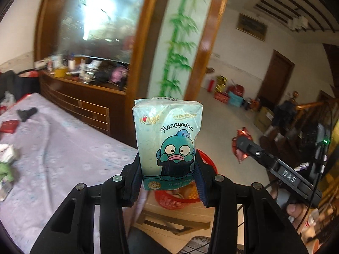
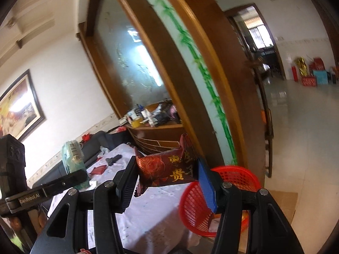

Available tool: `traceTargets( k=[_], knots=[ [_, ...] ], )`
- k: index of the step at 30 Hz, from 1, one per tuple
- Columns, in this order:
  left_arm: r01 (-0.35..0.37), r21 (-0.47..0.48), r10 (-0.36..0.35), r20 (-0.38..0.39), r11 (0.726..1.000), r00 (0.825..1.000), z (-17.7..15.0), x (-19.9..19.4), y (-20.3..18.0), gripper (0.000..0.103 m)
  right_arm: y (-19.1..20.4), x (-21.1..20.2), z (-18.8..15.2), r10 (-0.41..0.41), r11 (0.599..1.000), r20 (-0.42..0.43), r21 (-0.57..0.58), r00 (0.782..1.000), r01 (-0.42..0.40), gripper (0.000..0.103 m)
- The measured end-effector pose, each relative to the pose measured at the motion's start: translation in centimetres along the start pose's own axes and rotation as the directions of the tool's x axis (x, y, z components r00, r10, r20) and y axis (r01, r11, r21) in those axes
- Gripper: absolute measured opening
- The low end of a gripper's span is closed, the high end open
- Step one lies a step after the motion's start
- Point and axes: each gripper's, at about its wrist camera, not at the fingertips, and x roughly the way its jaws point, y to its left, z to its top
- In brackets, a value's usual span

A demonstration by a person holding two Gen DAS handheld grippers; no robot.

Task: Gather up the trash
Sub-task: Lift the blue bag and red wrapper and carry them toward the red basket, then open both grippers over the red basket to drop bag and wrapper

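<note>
Left gripper (image 1: 168, 167) tilted downward, clamped on tissue pack (image 1: 168, 141) held upright above red basket (image 1: 206, 165). Right gripper (image 2: 167, 175) angled slightly down, rolled, clamped on dark red wrapper (image 2: 167, 169), basket (image 2: 235, 175) just right, tablecloth (image 2: 148, 211) below.

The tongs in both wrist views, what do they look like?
Both are black plastic with silver pivot screws and cut-out arms. The left tongs and right tongs have blue ribbed pads. One body reads "DAS", the other "GenRobot.AI". Thin black cables and a green light trail the right unit.
</note>
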Motion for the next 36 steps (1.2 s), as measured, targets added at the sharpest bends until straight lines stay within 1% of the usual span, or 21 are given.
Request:
traceTargets(
  k=[4, 7, 10, 15, 22, 24, 27, 29, 30, 32, 36],
  knots=[
    [0.047, 0.032, -0.045, -0.064, 0.998, 0.997, -0.7, 4.2, -0.7, 0.042, -2.9, 1.3, -0.7, -0.027, 0.997, -0.039, 0.066, 0.999, 0.03, 0.059],
    [0.078, 0.035, -0.073, -0.13, 0.996, 0.989, -1.4, 7.5, -1.1, 0.042, -4.5, 2.3, -1.5, -0.024, 0.993, -0.075, 0.116, 0.997, 0.032, 0.059],
    [0.104, 0.033, -0.096, -0.189, 0.994, 0.977, -2.4, 10.4, -1.4, 0.042, -5.7, 3.3, -1.9, -0.033, 0.989, -0.101, 0.142, 0.994, 0.047, 0.059],
    [0.119, 0.025, -0.109, -0.254, 0.993, 0.961, -3.5, 13.5, -1.6, 0.042, -7.6, 4.8, -2.4, -0.064, 0.98, -0.14, 0.177, 0.988, 0.089, 0.059],
    [0.121, 0.041, -0.102, -0.316, 0.992, 0.943, -4.7, 16.9, -2.0, 0.043, -9.4, 6.9, -2.8, -0.091, 0.972, -0.178, 0.199, 0.98, 0.126, 0.06],
    [0.121, 0.019, -0.109, -0.325, 0.992, 0.94, -5.0, 17.7, -1.7, 0.045, -9.6, 7.5, -2.9, -0.102, 0.971, -0.188, 0.193, 0.977, 0.139, 0.06],
    [0.12, 0.002, -0.112, -0.342, 0.993, 0.933, -5.5, 18.2, -1.3, 0.051, -9.9, 8.1, -3.0, -0.099, 0.971, -0.2, 0.195, 0.975, 0.138, 0.061],
    [0.109, 0.009, -0.099, -0.343, 0.994, 0.934, -5.7, 18.0, -1.1, 0.06, -10.0, 8.2, -2.9, -0.107, 0.969, -0.198, 0.197, 0.974, 0.147, 0.066],
    [0.108, 0.012, -0.097, -0.336, 0.994, 0.937, -5.6, 17.7, -1.0, 0.061, -10.1, 8.3, -2.9, -0.111, 0.968, -0.197, 0.201, 0.974, 0.151, 0.069],
    [0.104, 0.008, -0.097, -0.311, 0.995, 0.945, -5.3, 16.6, -0.6, 0.069, -10.1, 8.2, -2.6, -0.11, 0.967, -0.195, 0.205, 0.975, 0.15, 0.07],
    [0.082, -0.011, -0.081, -0.261, 0.997, 0.962, -4.6, 13.5, 0.6, 0.071, -9.2, 7.6, -2.1, -0.101, 0.97, -0.17, 0.201, 0.98, 0.135, 0.072]
  ],
)
